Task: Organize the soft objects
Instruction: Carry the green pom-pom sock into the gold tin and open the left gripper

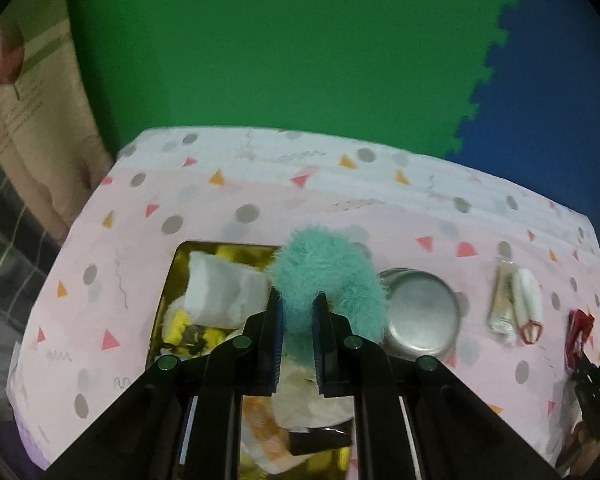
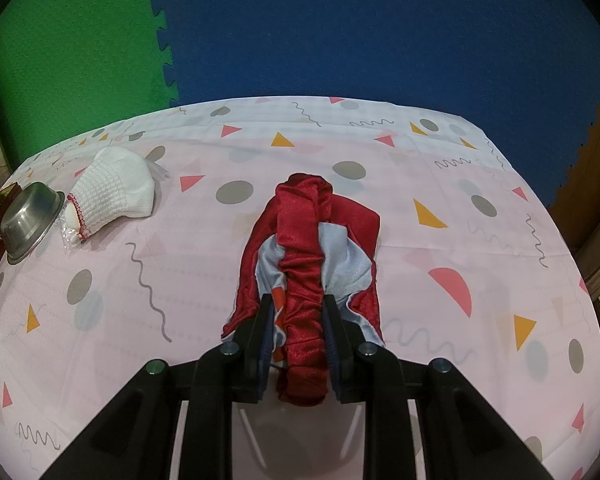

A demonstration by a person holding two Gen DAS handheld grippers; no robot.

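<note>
While the left gripper (image 1: 296, 312) is clamped on a fluffy teal scrunchie (image 1: 328, 276), it holds that piece above a gold-lined box (image 1: 172, 280) sunk near the table's left edge. The box holds a folded white cloth (image 1: 224, 288) and yellow plush bits (image 1: 180, 324); just right of it sits a steel bowl (image 1: 424, 316) upside down. Right gripper (image 2: 296, 316) is closed on a red satin scrunchie (image 2: 304, 280) with a pale blue lining, which lies on the pink patterned tablecloth (image 2: 440, 200) near the middle of the front edge and stretches away from the jaws. Farther left, a white knit sock in clear wrap (image 2: 116, 196) lies beside the bowl (image 2: 30, 216). Beyond the table's far edge, green floor mat (image 1: 280, 48) joins blue floor mat (image 2: 380, 32).
</note>
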